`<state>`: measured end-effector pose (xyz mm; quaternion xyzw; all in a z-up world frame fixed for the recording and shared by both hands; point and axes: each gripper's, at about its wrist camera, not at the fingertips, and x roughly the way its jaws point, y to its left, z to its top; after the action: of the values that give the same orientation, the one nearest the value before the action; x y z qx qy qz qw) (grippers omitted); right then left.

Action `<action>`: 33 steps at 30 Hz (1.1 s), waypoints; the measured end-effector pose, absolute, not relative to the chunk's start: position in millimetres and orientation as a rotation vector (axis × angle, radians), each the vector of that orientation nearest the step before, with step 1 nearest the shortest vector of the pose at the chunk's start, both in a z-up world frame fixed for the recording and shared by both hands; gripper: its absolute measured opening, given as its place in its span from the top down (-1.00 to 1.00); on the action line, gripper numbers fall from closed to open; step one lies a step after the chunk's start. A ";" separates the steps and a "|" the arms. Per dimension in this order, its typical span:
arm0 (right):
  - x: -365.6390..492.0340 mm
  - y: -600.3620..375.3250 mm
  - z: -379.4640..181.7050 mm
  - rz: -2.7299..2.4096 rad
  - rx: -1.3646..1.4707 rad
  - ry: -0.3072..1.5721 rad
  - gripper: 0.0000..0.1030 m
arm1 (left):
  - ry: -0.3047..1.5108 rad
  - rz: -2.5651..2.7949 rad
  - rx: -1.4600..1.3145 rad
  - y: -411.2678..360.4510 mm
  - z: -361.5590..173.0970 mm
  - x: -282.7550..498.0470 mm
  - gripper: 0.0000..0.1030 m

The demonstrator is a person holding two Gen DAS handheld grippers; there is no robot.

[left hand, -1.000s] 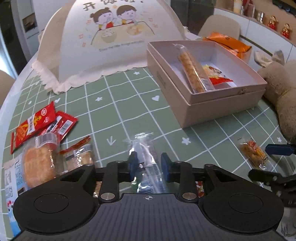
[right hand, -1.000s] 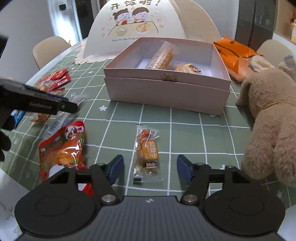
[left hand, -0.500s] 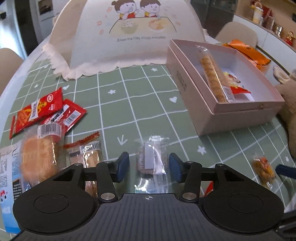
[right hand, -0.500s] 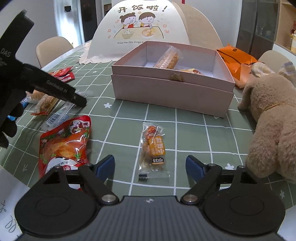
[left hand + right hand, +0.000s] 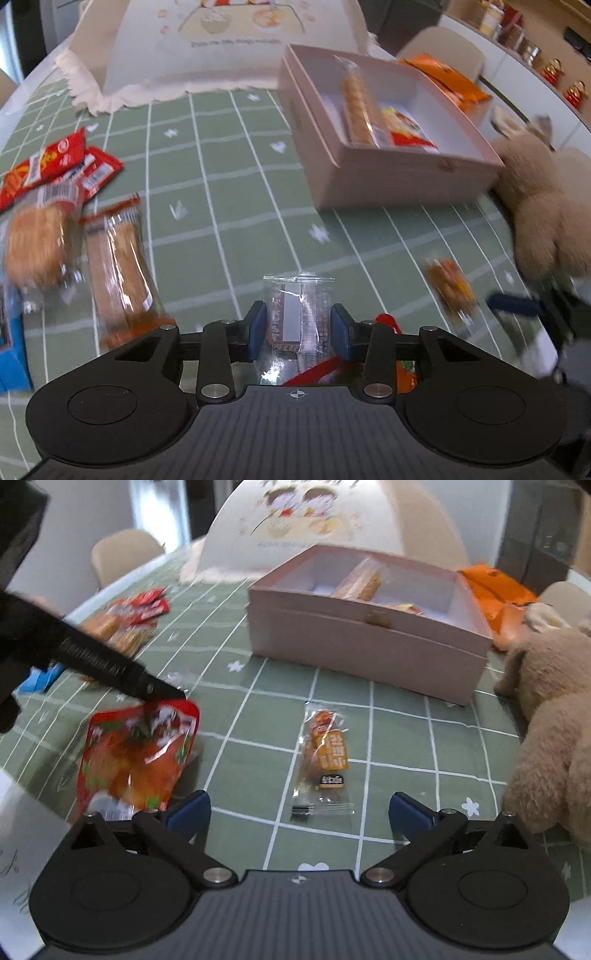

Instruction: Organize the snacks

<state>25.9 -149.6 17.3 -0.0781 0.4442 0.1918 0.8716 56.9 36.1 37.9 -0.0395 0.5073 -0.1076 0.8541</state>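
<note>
Left wrist view: left gripper (image 5: 298, 332) is pointed down at the green grid tablecloth (image 5: 236, 192), w/ a clear-wrapped snack (image 5: 297, 314) sitting between the blue pads. Jaws are closing in on it, pads right at the wrapper edges, but can't tell if they're actually squeezing yet. There's a white label strip and tiny print on the wrapper, too small to read. Off to the left: two red sachets (image 5: 55, 166), a round cake in clear wrap (image 5: 37, 243) and a long biscuit pack (image 5: 118, 266), all blurry so no brand readable. Pink box (image 5: 388, 173) sits open further back w/ a long biscuit stick pack (image 5: 356, 107) and a red/yellow packet (image 5: 406, 129) inside. Food cover tent (image 5: 221, 48) behind has cartoon bowls and a line of text that's too smeared to read.

Right wrist view: right gripper (image 5: 299, 812) jaws are opening, spread wide, nothing pinched. The small orange snack (image 5: 327, 760) lies flat on the cloth between and a bit ahead of the fingers, not touching either. It has yellow Chinese characters and a black tag, can't make them out tbh. Big red pouch (image 5: 136, 753) is near the left finger. The other gripper's black finger comes in from the left w/ white lettering, unreadable through the blur. Plush toy (image 5: 554, 738) on the right, orange bag (image 5: 495, 590) behind the box.
</note>
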 end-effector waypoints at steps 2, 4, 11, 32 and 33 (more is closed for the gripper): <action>32.1 -149.2 23.3 0.407 -0.167 0.940 -0.60 | 1.073 -0.225 -0.084 32.8 38.2 49.3 0.16; 39.3 -148.2 28.0 0.392 -0.163 0.936 -0.41 | 1.074 -0.220 -0.086 30.6 38.5 44.3 0.16; 54.2 -138.6 36.6 0.387 -0.170 0.949 0.56 | 1.083 -0.219 -0.097 30.3 39.1 39.9 0.16; 35.1 -182.1 89.7 0.304 -0.083 0.883 0.57 | 1.069 -0.298 -0.156 32.1 52.4 31.1 0.20; 34.4 -184.1 89.6 0.293 -0.083 0.882 0.57 | 1.043 -0.303 -0.157 32.3 59.7 29.7 0.21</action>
<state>34.4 -184.1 89.6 -0.0398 0.4251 0.1411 0.8932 29.7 32.3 59.7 -0.0746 0.4959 -0.1441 0.8531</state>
